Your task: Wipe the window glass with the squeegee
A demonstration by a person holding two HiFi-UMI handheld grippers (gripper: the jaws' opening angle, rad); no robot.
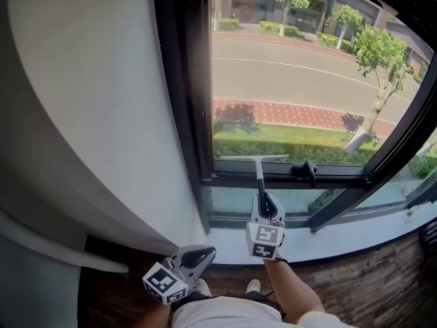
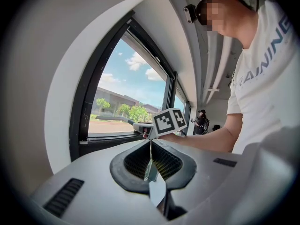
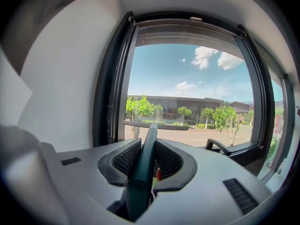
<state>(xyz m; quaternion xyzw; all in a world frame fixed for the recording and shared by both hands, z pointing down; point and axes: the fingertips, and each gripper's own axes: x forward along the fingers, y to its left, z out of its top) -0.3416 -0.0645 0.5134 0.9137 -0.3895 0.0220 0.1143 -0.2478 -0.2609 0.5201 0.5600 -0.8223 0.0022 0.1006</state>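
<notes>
Squeegee at centre frame, blade along the bottom edge of the glass, handle clamped in the right hand-held gripper. Wiping appears to be in hand; the next pass likely needs the blade raised. Left hand-held gripper is closed on nothing, lower left. Latch, just right of the blade, may obstruct.

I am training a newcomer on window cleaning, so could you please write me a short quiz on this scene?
1. Which gripper holds the squeegee?
2. Where on the glass is its blade: A near the top, B halfway up, C near the bottom?
3. True or false: the left gripper is open.
Key: 1 the right gripper; 2 C; 3 false, it is shut and empty.
</notes>
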